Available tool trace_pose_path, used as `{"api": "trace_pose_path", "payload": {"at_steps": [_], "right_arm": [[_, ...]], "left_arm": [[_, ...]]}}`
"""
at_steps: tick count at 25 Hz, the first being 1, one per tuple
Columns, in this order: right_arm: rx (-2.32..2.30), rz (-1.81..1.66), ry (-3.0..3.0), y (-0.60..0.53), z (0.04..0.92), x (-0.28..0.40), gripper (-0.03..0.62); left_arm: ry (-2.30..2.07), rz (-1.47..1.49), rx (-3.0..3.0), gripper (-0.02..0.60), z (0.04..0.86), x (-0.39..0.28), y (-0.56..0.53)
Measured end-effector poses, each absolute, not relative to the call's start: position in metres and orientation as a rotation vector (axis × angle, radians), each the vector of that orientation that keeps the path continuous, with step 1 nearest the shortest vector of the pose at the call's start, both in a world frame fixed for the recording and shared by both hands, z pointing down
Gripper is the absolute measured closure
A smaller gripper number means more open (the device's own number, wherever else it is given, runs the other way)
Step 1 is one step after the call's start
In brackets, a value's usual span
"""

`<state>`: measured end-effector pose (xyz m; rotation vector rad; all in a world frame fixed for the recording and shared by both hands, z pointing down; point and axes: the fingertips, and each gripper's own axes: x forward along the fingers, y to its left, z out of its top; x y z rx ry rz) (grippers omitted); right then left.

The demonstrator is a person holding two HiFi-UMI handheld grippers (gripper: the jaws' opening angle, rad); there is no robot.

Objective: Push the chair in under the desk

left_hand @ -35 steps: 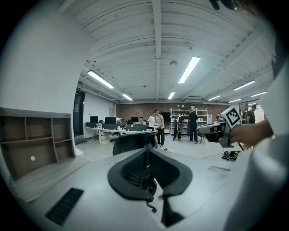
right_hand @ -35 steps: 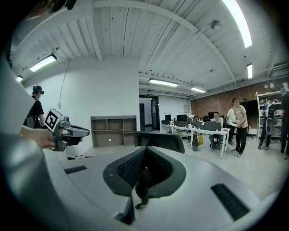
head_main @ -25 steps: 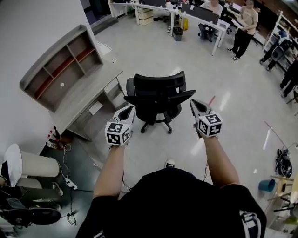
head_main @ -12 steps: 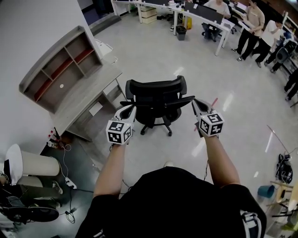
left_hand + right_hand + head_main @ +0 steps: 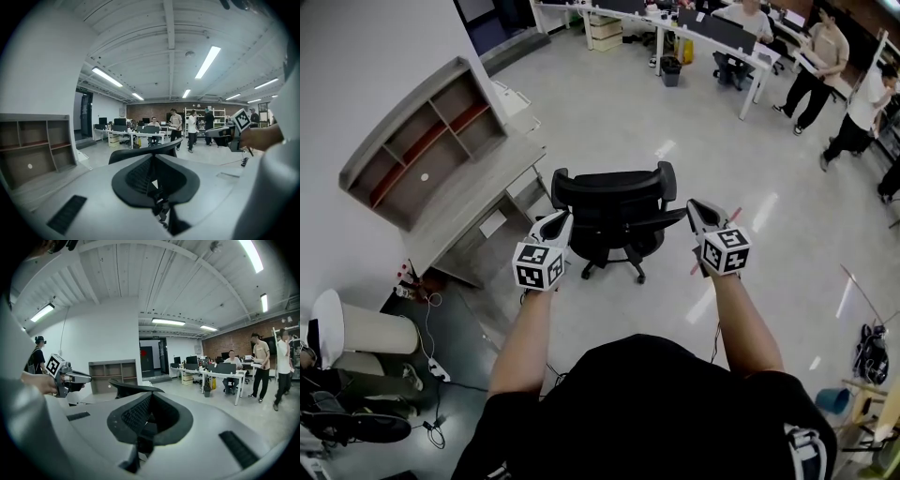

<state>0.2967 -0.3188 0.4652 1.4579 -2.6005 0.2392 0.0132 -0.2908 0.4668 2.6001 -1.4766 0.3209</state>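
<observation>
A black office chair point(image 5: 614, 208) stands on the pale floor, just right of the grey desk point(image 5: 469, 202) with its open hutch point(image 5: 417, 141). My left gripper point(image 5: 563, 217) is at the chair's left side and my right gripper point(image 5: 692, 206) at its right side, both pointing forward and both shut on nothing. Contact with the chair cannot be told. In the left gripper view the chair's backrest edge point(image 5: 140, 153) shows just beyond the shut jaws, with the right gripper point(image 5: 229, 133) off to the side. In the right gripper view the chair point(image 5: 133, 389) and the left gripper point(image 5: 70, 377) appear.
A white cylinder point(image 5: 366, 328) and floor cables point(image 5: 436, 366) lie at the left by the desk's end. White desks point(image 5: 703, 28) with seated and standing people are far ahead. A blue bucket point(image 5: 837, 373) stands at the right.
The view has drifted: the far desks and people slide right and down, and the foot seen below the chair is hidden now. The chair's backrest sits slightly lower, still between the grippers.
</observation>
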Motion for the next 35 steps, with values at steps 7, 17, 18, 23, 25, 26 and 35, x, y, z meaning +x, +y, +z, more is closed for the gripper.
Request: {"api": "trace_pose_path", "payload": {"at_steps": [7,17,18,23,25,26,35], "right_arm": [[1.426,0.241,-2.619,-0.345,0.471,0.307,0.597],[1.416,0.243,-2.623,-0.365,0.475,0.317,0.597],[1.412,0.238,-2.624,-0.366,0.474,0.316,0.597],[1.404,0.209,-2.629,-0.372,0.467,0.312,0.597],[1.399,0.203,-2.629,-0.374,0.466,0.309,0.597],[1.396,0.202,-2.627,-0.375,0.466,0.308,0.597],[1.401,0.202,-2.608,-0.383,0.471,0.290,0.597]], "left_arm": [[-1.507,0.330,2.581,0.555,0.471,0.023,-0.311],[-1.512,0.344,2.594,0.555,0.473,0.032,-0.328],[-1.512,0.341,2.598,0.555,0.472,0.032,-0.330],[-1.533,0.337,2.593,0.555,0.471,0.025,-0.334],[-1.538,0.328,2.590,0.555,0.470,0.020,-0.336],[-1.540,0.321,2.589,0.554,0.470,0.018,-0.337],[-1.525,0.311,2.579,0.554,0.482,-0.005,-0.344]]}}
